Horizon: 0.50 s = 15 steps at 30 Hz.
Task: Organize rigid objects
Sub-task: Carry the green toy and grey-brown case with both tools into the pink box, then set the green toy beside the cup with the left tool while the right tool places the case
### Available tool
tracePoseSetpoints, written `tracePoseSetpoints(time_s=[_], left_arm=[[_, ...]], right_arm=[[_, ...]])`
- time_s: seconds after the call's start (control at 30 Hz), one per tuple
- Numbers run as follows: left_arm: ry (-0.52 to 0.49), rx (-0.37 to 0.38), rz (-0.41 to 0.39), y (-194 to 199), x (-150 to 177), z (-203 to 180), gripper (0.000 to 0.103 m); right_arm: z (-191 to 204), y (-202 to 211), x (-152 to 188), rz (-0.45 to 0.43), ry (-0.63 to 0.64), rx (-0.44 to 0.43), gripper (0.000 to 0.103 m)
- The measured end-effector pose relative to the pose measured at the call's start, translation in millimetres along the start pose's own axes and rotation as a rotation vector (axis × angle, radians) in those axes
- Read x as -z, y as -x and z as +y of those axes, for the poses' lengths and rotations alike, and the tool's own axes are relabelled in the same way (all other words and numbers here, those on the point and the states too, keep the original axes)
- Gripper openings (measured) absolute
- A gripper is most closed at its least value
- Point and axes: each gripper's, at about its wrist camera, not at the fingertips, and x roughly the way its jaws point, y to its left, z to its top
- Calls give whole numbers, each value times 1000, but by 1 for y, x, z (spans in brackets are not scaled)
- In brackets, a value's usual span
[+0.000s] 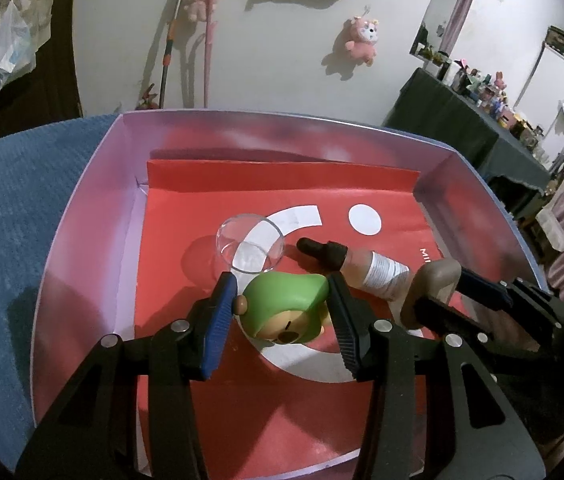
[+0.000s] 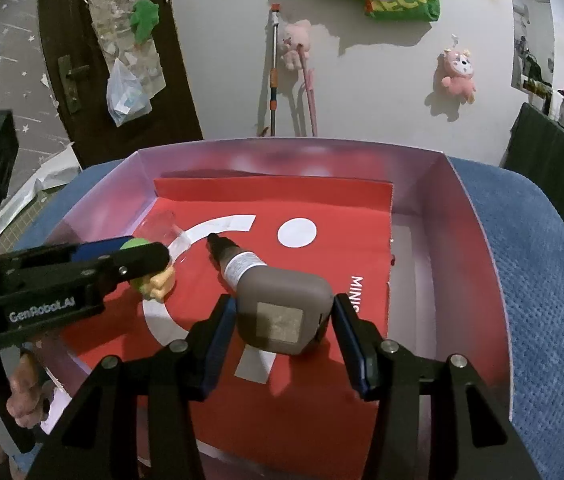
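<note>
A green-hooded toy figure [image 1: 290, 308] lies on the red sheet inside the pale box [image 1: 94, 184]. My left gripper [image 1: 282, 320] is shut on it, one finger on each side; in the right wrist view it [image 2: 130, 256] holds the figure [image 2: 158, 284] low over the sheet. My right gripper [image 2: 282, 320] is shut on a brown rounded square case [image 2: 282, 312]; in the left wrist view the case [image 1: 434, 292] shows at the right. A dropper bottle [image 1: 362, 268] lies on the sheet between the two. A clear glass cup [image 1: 250, 248] stands just beyond the figure.
The box sits on a blue cloth [image 1: 6, 220]. Its walls rise on all sides [image 2: 478, 240]. The red sheet [image 2: 322, 208] with white marks covers its floor. A wall with hanging plush toys [image 2: 458, 72] stands behind, a cluttered dark table [image 1: 462, 120] to the right.
</note>
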Motion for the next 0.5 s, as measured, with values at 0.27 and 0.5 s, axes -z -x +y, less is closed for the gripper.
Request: tracePoseSetpoints(time_s=[0.27, 0.5], left_arm=[[4, 5, 6, -1, 0, 2, 44], [10, 12, 7, 0, 1, 1, 44]], right_arm=[[7, -7, -2, 7, 5, -10, 53], [13, -9, -1, 18, 25, -10, 53]])
